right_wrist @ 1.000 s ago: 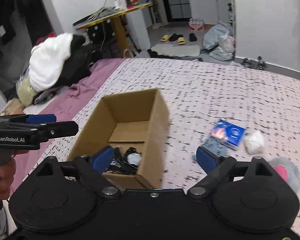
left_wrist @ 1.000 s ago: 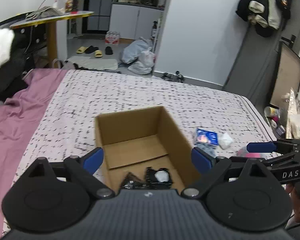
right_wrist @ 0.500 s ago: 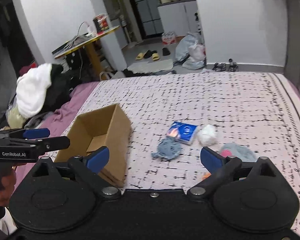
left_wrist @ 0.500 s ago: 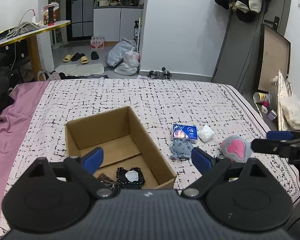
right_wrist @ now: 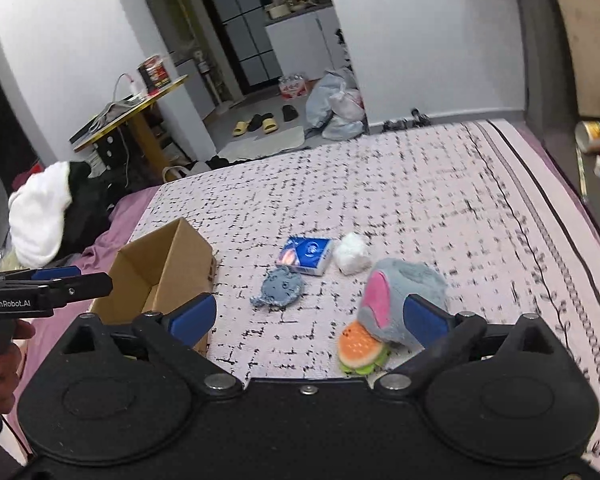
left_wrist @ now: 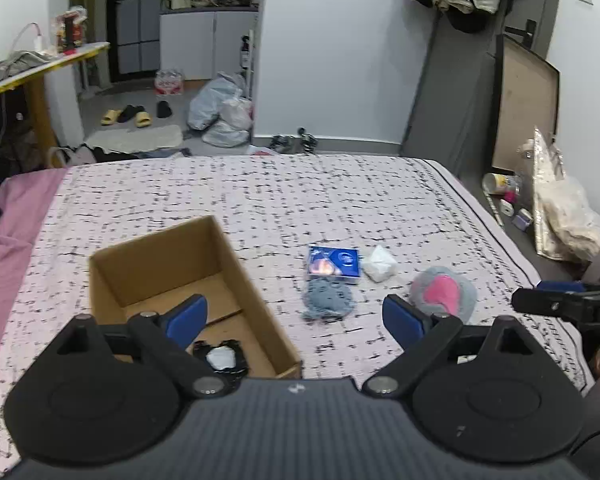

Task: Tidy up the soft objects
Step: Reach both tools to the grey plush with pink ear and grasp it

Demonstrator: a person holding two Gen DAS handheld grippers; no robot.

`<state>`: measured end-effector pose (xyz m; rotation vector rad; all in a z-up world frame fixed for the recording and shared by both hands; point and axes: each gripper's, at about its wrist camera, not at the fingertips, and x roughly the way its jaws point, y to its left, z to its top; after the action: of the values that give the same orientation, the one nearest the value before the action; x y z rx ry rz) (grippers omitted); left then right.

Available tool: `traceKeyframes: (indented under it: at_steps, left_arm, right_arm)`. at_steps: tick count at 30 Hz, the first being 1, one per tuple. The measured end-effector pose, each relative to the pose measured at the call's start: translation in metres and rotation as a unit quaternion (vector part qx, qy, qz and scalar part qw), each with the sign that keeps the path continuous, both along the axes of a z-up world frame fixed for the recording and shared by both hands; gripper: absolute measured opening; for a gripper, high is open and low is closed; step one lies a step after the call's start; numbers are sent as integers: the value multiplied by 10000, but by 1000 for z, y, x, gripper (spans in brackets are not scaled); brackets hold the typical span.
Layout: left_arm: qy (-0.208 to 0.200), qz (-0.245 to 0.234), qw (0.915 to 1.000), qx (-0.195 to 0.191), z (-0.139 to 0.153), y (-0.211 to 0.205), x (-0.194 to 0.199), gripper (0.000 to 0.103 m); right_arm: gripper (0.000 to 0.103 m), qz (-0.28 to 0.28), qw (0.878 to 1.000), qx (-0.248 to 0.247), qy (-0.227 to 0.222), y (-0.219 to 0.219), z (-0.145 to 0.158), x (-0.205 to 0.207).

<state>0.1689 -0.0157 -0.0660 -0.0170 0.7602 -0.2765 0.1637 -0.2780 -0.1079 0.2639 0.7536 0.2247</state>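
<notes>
Step in hand: judged from the layout, fetching the next soft thing from the loose cluster on the bed (left_wrist: 340,184) and carrying it to the cardboard box (left_wrist: 236,264)
Right hand-held gripper (right_wrist: 306,314): jaws spread wide with nothing between them, having just been opening; it hovers above the near edge of the cluster, the grey-and-pink plush (right_wrist: 400,300) just behind its right finger
Left hand-held gripper (left_wrist: 294,314): jaws wide apart and empty; it hangs over the near right corner of the box
Where the things lie: box at left; to its right the blue-grey knitted piece (left_wrist: 328,300), the blue tissue pack (left_wrist: 334,262) touching its far side, the white crumpled wad (left_wrist: 378,266) just beside the pack; plush further right; burger toy (right_wrist: 360,350) tucked against the plush's near side; a black-and-white item (left_wrist: 220,356) already on the box floor
Doing it well: probably pick one item at the cluster's edge; come down with the jaws astride its bulk, close until the filling gives but does not slip, then lift clear of its neighbours; release low inside the box walls
Materials and shapes: plush is furry and rounded with a smooth pink patch; knitted piece is flat and nubbly; pack is glossy and rectangular; wad is papery and lumpy; box is stiff, open-topped corrugated card; bedspread is pale with black dashes
</notes>
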Motion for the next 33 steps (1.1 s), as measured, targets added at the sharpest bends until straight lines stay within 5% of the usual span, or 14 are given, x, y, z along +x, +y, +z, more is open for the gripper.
traceKeyframes:
  at_steps: [14,26,33]
  left_arm:
    - [345,-596,9967,424,-4,-37,49,86]
    - [1047,-1158,9872,318,-35,-94,104,60]
    - [1361,-1533,9783,300,-56,-131,129,55]
  right_arm:
    - [62,-709,9922,465,911,-52,-26,22]
    - [52,-974,9816,856,1402,-93,-46,54]
    - [48,-1162,9724,1197,1630,-110,-66,74]
